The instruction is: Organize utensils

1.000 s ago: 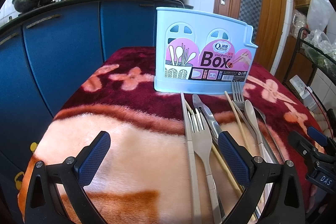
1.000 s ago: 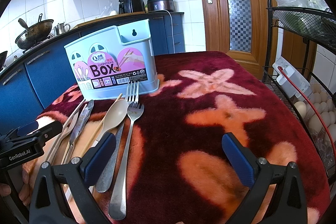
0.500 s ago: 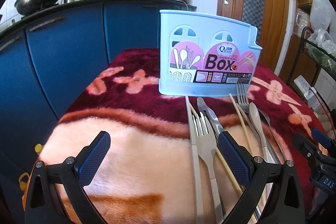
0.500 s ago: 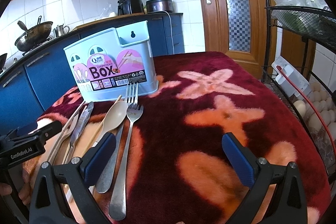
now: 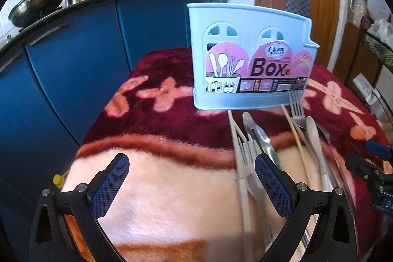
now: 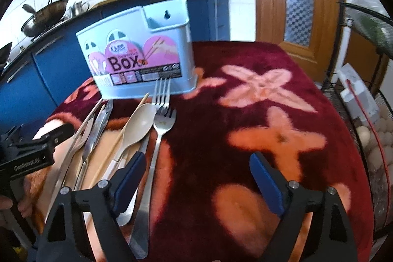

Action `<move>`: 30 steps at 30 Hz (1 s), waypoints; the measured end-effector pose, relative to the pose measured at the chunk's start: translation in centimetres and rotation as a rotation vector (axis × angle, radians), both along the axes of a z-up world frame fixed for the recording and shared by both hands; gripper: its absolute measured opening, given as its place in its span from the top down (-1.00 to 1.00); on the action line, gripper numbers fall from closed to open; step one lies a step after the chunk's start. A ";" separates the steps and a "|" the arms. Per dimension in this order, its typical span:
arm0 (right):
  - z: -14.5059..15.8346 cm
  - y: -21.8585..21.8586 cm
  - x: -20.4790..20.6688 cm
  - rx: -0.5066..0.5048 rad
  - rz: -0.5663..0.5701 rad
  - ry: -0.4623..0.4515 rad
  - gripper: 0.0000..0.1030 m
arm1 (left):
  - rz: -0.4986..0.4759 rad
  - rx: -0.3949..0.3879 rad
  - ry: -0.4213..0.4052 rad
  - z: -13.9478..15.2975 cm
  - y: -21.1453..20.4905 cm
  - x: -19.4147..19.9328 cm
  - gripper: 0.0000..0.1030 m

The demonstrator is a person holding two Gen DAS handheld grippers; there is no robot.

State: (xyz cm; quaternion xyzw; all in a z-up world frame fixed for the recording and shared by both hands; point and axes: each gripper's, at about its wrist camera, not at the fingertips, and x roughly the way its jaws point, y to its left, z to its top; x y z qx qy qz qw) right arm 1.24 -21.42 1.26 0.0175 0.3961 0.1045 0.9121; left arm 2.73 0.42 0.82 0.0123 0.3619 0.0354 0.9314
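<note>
Since the earlier right wrist frame, right gripper (image 6: pixel 194 178): jaws have just been closing a little, nothing pinched between them; the silver fork handle lies just inside the left pad. The holder looms larger in both views than before.

Item 1. Utensil holder (image 5: pixel 250 60): pale blue plastic box, pink "Box" label, upright on the red floral blanket (image 5: pixel 152 124). Nothing visibly stands in it, so the sorting looks barely begun. A raised slot with a hanging hole sits at its right end in the right wrist view, probably for chopsticks.

Item 2. Loose utensils, laid in a row in front of the holder, heads toward it, handles toward the grippers, which suits a pinch on the handles:
- beige fork (image 5: pixel 248 158), beside a beige flat piece whose head I cannot identify;
- steel knife (image 5: pixel 260 136);
- 2 thin wooden chopsticks, 1 of them (image 5: pixel 297 136) crossing between knife and spoon;
- beige spoon (image 6: pixel 138 124);
- silver fork (image 6: pixel 163 117), rightmost in the row;
- a 2nd steel fork (image 6: pixel 161 90), tines touching the holder's base.

Item 3. Left gripper (image 5: pixel 191 183): jaws wide apart, empty, hovering over bare blanket, its right pad over the beige fork handle.

Item 4. Right gripper: still well apart, holding nothing; judged to be lining up on the silver fork handle as the 1st pick.

Risk: the handles overlap closely, so a pinch may catch 2 pieces.
</note>
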 end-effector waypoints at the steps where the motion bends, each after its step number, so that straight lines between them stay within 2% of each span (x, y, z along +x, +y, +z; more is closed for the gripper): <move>1: 0.0 0.0 0.2 0.002 0.006 0.011 -0.71 | -0.001 0.004 0.007 0.0 0.0 0.3 -0.98; 6: 0.2 0.8 1.4 -0.033 0.041 0.052 -0.64 | 0.005 0.048 0.066 -0.8 0.1 1.5 -0.98; 11: -0.3 1.8 2.3 -0.083 0.064 0.103 -0.52 | -0.007 0.038 0.099 -1.1 0.2 2.2 -0.98; 14: -0.4 2.1 2.8 -0.120 0.067 0.115 -0.49 | -0.004 0.083 0.138 -1.7 0.2 2.9 -0.97; 19: -0.4 2.3 3.5 -0.141 0.070 0.144 -0.48 | -0.027 -0.016 0.204 -1.9 1.5 3.9 -0.91; 22: -0.3 2.3 4.0 -0.145 0.078 0.166 -0.43 | -0.057 -0.052 0.231 -1.8 1.8 4.6 -0.66; 24: -0.1 2.3 4.4 -0.144 0.084 0.178 -0.35 | -0.090 -0.060 0.233 -1.4 1.6 4.8 -0.33; 25: -0.1 2.4 4.8 -0.143 0.084 0.185 -0.32 | -0.101 -0.065 0.234 -1.3 1.4 4.9 -0.23; 27: 0.1 2.5 5.1 -0.141 0.093 0.194 -0.22 | -0.120 -0.091 0.245 -1.2 1.2 5.1 0.07; 30: 0.3 3.1 5.5 -0.146 0.115 0.200 0.02 | -0.142 -0.126 0.261 -0.9 0.8 5.3 0.33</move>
